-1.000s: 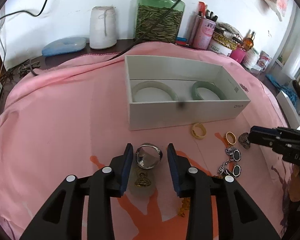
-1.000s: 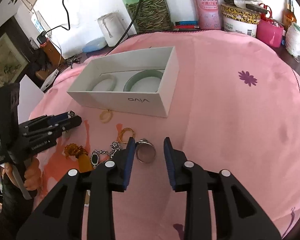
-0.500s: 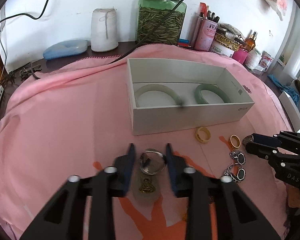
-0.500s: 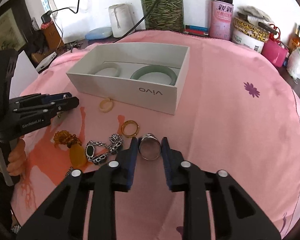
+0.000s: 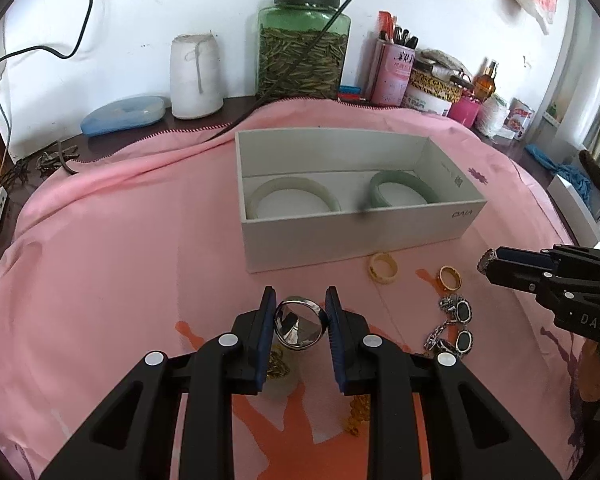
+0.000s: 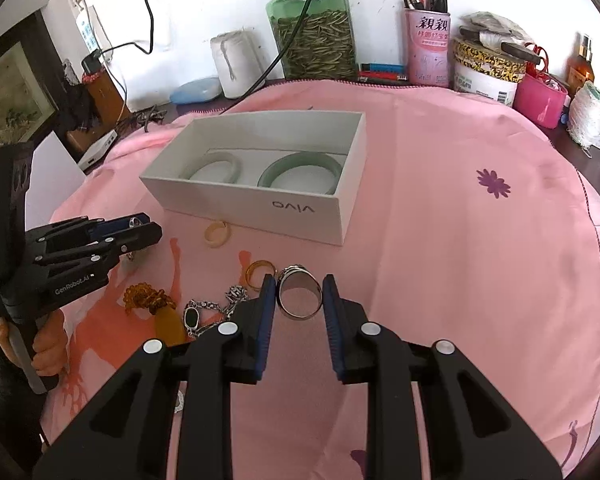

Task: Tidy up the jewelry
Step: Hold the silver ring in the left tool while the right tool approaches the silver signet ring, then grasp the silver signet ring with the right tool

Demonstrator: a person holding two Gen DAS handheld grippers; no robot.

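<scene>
With the left gripper [image 5: 299,312] pinching a polished silver ring [image 5: 299,323] and the right gripper [image 6: 299,295] clamping a dark-stoned silver ring [image 6: 299,295], both near the white cardboard box [image 6: 260,204], lift level before releasing inside

The right tool [image 6: 299,294] has its fingers closed against both sides of a silver ring [image 6: 299,295], held just above the pink cloth [image 6: 460,260]. Just left of it lie a gold ring [image 6: 260,274], a silver chain [image 6: 212,312] and an amber pendant [image 6: 166,318], with a cream ring [image 6: 217,234] nearer the white box [image 6: 320,216], which holds two green bangles [image 6: 300,172] side by side. At far left the left tool [image 6: 136,228] grips a small ring [image 6: 134,222] above the cloth.
</scene>
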